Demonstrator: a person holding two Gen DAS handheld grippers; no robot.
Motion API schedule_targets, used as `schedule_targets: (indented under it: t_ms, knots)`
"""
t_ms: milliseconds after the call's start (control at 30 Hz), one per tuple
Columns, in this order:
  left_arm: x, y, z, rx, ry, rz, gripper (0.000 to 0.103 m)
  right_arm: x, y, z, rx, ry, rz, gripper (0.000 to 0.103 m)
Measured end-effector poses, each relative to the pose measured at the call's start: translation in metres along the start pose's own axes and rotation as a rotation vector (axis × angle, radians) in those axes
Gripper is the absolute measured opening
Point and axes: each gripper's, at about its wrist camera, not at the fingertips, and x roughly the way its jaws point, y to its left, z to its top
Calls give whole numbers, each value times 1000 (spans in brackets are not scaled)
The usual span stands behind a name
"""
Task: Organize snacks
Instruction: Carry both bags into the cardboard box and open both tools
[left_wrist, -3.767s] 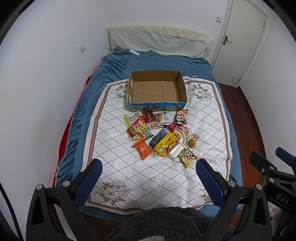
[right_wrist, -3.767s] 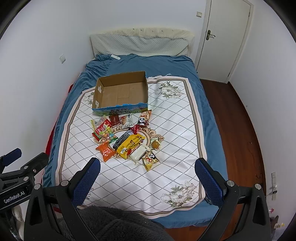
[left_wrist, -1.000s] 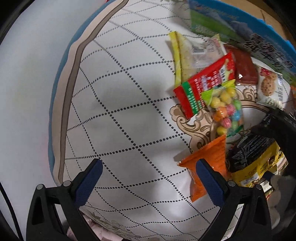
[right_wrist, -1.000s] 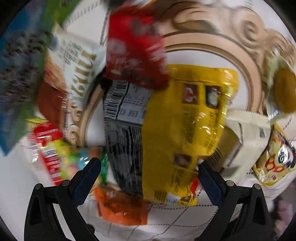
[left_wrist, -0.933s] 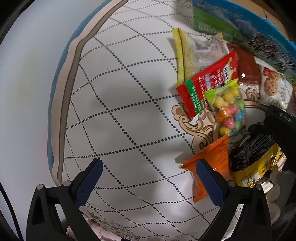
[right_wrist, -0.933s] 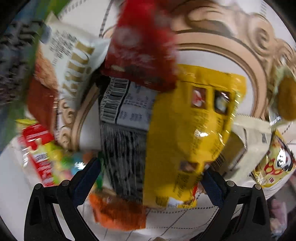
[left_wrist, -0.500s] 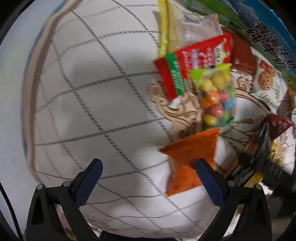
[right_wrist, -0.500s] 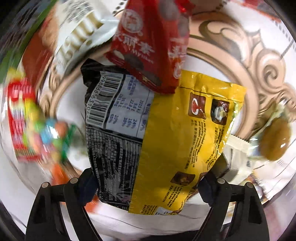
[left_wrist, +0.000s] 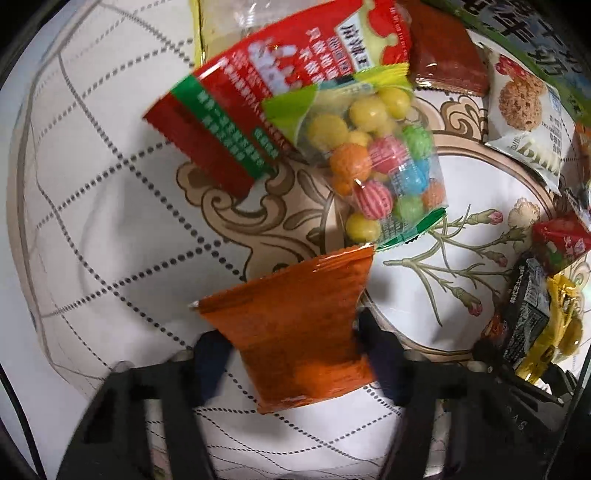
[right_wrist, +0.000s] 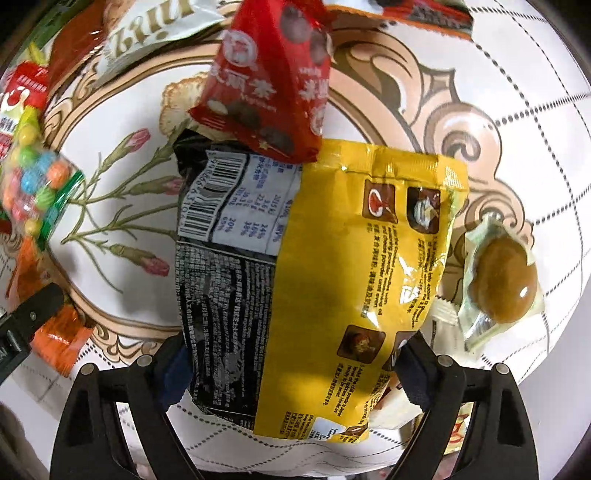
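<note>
Since a second ago both my hand-held grippers have dropped from looking across the snack pile to sitting right on it, so the sorting has gone from approach to first picks.

The biggest thing in the right wrist view is the yellow-and-black bag (right_wrist: 314, 280), filling the centre and lower middle of the frame on the patterned bed cover (right_wrist: 517, 92). My right hand-held gripper (right_wrist: 295, 369) straddles its lower end, one pad at each side edge; the jaws are opening slightly and stand wide, and I cannot tell whether the pads truly press the bag. A red snack box (right_wrist: 266, 85) leans on the bag's top edge at upper centre, so lifting the bag would probably tip it off.

In the left wrist view the orange packet (left_wrist: 295, 332), which lay off to the right of the jaws a second ago, now sits between them at lower centre. The left hand-held gripper (left_wrist: 295, 350) is closing on it, and the pads look to be touching its two side edges. The candy-ball bag (left_wrist: 373, 166) lies just above it at centre, nearly meeting its top corner, with the red-and-green packet (left_wrist: 277, 103) partly beneath that at upper centre.

The blue box's (left_wrist: 517, 40) printed wall shows only at upper right, so nothing is stowed yet; I judge both picks come first.
</note>
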Motion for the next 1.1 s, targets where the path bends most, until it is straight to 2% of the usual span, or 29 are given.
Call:
schedule_targets:
  t_ms: [133,267,367,533,633,733,833,900,967,1033,1100]
  knots:
    - [-10,-16,0,32,-43,18,46,7,-1,2,49,-24,31,88]
    - [-27,-27,-6,73,-107,42,44,2,-9,-24,53,-64,57,88]
    - [-45,-25,-28,115,-153,53,44,-7,-15,-41,49,-96,97,88]
    - [-83,-40,-45,170,-230,20,43,-42,-27,-66,4,-169,159,88]
    - [-124,-46,-37,174,-288,-39,43,-73,-36,-78,-16,-224,208,88]
    - [-177,-54,-10,177,-366,-99,43,-122,-39,-73,-26,-293,250,88]
    - [-240,-51,37,193,-432,-148,44,-176,-47,-50,-25,-379,300,88]
    - [-259,-47,73,204,-468,-158,44,-208,-52,-26,-31,-439,325,88]
    - [-276,-51,108,215,-494,-150,44,-232,-53,3,-44,-496,299,88]
    - [-284,-55,149,218,-474,-165,44,-247,-47,34,-44,-516,291,88]
    - [-275,-62,188,229,-443,-168,44,-254,-42,74,-54,-513,272,88]
